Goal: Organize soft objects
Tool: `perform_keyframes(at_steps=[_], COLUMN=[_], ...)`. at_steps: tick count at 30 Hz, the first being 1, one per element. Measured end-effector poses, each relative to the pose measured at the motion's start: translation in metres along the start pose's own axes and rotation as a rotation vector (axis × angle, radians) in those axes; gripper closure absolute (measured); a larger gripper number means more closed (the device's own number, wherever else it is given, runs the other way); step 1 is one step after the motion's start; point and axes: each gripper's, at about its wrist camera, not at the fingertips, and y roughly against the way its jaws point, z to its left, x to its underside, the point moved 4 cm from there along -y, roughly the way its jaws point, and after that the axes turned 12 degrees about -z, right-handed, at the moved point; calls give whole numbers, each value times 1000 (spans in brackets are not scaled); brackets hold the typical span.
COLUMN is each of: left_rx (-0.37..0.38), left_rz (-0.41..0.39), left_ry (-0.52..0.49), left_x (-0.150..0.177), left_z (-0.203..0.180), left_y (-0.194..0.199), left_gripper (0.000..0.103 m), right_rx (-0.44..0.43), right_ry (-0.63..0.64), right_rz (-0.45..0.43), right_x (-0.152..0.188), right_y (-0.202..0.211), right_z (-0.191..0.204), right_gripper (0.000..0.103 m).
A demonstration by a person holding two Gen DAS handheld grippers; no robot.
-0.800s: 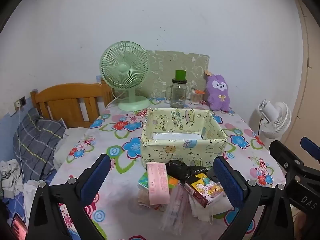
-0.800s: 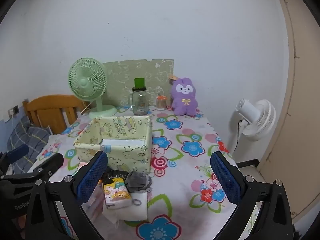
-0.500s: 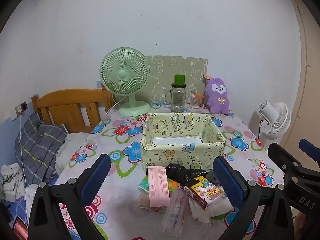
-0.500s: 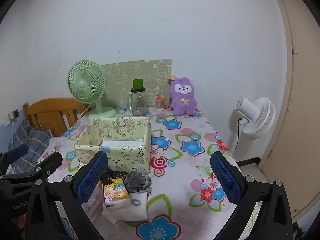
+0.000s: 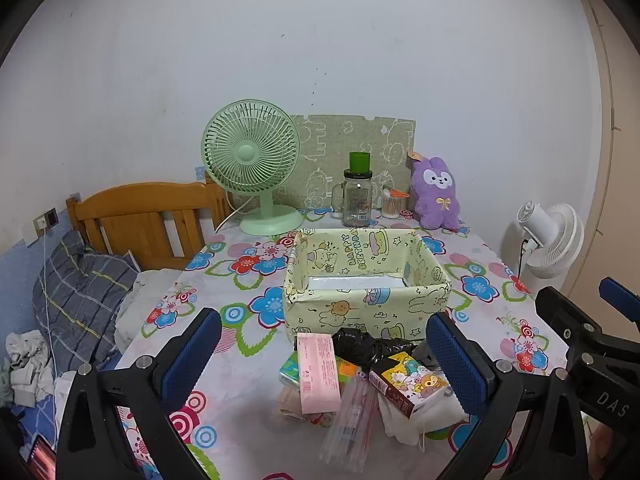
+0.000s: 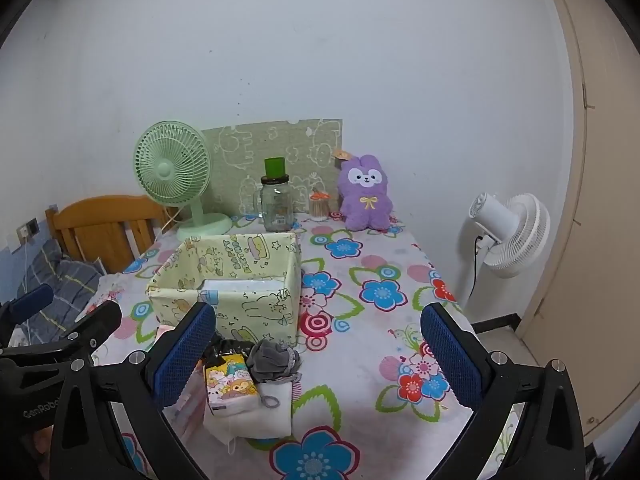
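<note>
Both wrist views tilt up slightly versus the earlier frames: more wall, pile lower in frame; nothing on the counter (image 5: 240, 380) has shifted. Left gripper (image 5: 320, 354) and right gripper (image 6: 318, 356) both have jaws spread wide, nothing between the pads.

Soft items sit in one pile just in front of the patterned storage box (image 5: 366, 280), touching its near wall: pink tissue pack (image 5: 318, 372), black plastic bag (image 5: 360, 344), cartoon tissue pack (image 5: 404, 384), grey cloth (image 6: 274, 360) on white folded cloth (image 6: 260, 412).

Key relation: the pile lies centred ahead and below the left jaws, but down-left of the right jaws, near the right gripper's left finger. Left is better lined up, I'd say. Pink pack's long axis runs away from the camera, so the jaws would close across its short width. Box is empty-looking, directly beyond the pile.
</note>
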Motion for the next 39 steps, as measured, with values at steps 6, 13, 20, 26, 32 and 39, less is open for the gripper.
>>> perform_keyframes(at_steps=[6,13,20,26,32,39], left_rx=[2,5,4,3,3,5], left_rz=[-1,-1,-3,-4,-3,-3], left_ry=[2,1,4,4,5,6], left_x=[1,0,0,0,1,1], left_z=[-2,-2,-3,-3,-2,-2], left_y=[0,0,1,1,1,1], left_gripper=[0,0,0,0,0,0], right_rx=[4,2,-7,-5,-4,-2], right_ry=[-2,-4,-10,-13,-14,-7], right_rz=[-1,0,5,5,6,4], right_x=[0,1,2,2,2,2], right_y=[1,1,2,3,4,6], right_z=[-1,-1,-1,-2,-2,-2], right_gripper=[0,0,0,0,0,0])
